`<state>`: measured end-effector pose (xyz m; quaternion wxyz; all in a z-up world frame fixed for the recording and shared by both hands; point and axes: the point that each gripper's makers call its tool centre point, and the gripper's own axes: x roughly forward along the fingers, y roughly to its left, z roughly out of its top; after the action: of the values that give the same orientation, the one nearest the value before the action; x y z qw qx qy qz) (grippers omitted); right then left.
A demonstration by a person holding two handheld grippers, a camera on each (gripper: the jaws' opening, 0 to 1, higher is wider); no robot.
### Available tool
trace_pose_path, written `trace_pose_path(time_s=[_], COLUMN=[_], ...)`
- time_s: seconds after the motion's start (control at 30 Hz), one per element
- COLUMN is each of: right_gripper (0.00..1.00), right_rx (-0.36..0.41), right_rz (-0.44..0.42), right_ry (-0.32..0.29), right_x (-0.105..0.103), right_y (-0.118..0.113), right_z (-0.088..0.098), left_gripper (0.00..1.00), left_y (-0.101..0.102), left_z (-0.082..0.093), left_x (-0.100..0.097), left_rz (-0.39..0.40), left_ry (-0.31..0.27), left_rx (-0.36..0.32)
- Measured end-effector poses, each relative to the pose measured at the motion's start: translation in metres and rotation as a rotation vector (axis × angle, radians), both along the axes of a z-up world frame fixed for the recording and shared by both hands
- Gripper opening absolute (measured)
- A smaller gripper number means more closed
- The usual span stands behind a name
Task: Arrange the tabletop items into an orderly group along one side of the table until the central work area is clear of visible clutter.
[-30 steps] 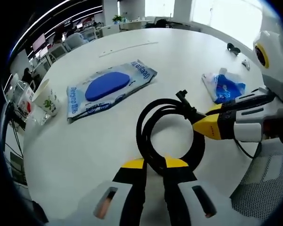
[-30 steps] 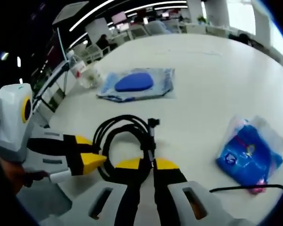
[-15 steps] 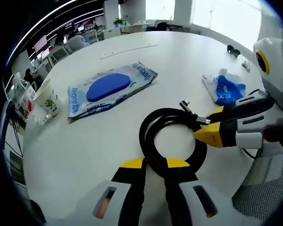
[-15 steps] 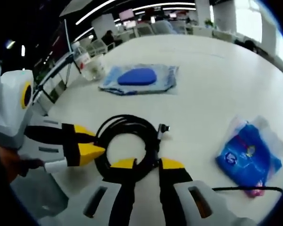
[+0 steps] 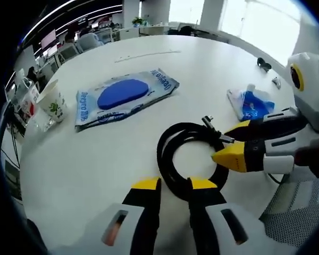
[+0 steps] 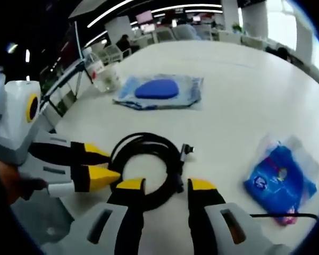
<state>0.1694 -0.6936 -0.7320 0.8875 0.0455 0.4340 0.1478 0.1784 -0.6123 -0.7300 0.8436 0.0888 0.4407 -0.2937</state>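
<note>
The coiled black cable [image 5: 191, 162] is lying on the white round table [image 5: 111, 154], near the edge closest to the person, and both grippers are meeting at it. In the left gripper view, the left gripper [image 5: 174, 184] is showing its 2 yellow-tipped jaws parted, straddling the near arc of the coil without pinching it. In the right gripper view, the right gripper [image 6: 162, 185] is likewise standing with its jaws apart, the coil's near strands sitting between the tips and not clamped.

The cable is looking light, rubbery and springy: a loose coil of several turns that will probably try to unwind if only 1 strand is taken. The plug end [image 6: 186, 150] is sticking out free and is likely to swing. The best hold is probably across the whole bundle of turns at 1 point, squeezed firmly, with the other gripper steadying the opposite arc.

Farther off are lying a blue wet-wipes pack [image 5: 123, 97], a crumpled blue plastic packet [image 5: 252, 102] and a paper cup [image 5: 51, 107] near the far rim.
</note>
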Motion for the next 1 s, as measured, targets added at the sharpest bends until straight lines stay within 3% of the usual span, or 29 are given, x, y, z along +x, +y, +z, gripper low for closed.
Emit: trace_pose_path(time_s=[0.37, 0.47, 0.53, 0.83, 1.0], right_gripper=[0.45, 0.55, 0.53, 0.61, 0.66], right_rx=[0.032, 0.048, 0.035, 0.067, 0.093], right_rz=[-0.055, -0.068, -0.074, -0.145, -0.147], right_ry=[-0.043, -0.055, -0.070, -0.070, -0.106], right_x=[0.012, 0.015, 0.016, 0.022, 0.030], right_y=[-0.007, -0.009, -0.014, -0.029, -0.029], right_z=[0.014, 0.016, 0.018, 0.022, 0.032], left_gripper=[0.30, 0.34, 0.37, 0.53, 0.59], left_y=[0.001, 0.001, 0.003, 0.009, 0.010], left_z=[0.020, 0.024, 0.027, 0.030, 0.037], left_x=[0.016, 0.019, 0.023, 0.030, 0.038], left_rz=[0.030, 0.039, 0.039, 0.060, 0.063], left_ry=[-0.058, -0.068, -0.100, -0.108, -0.123], left_rx=[-0.044, -0.062, -0.053, -0.088, -0.114])
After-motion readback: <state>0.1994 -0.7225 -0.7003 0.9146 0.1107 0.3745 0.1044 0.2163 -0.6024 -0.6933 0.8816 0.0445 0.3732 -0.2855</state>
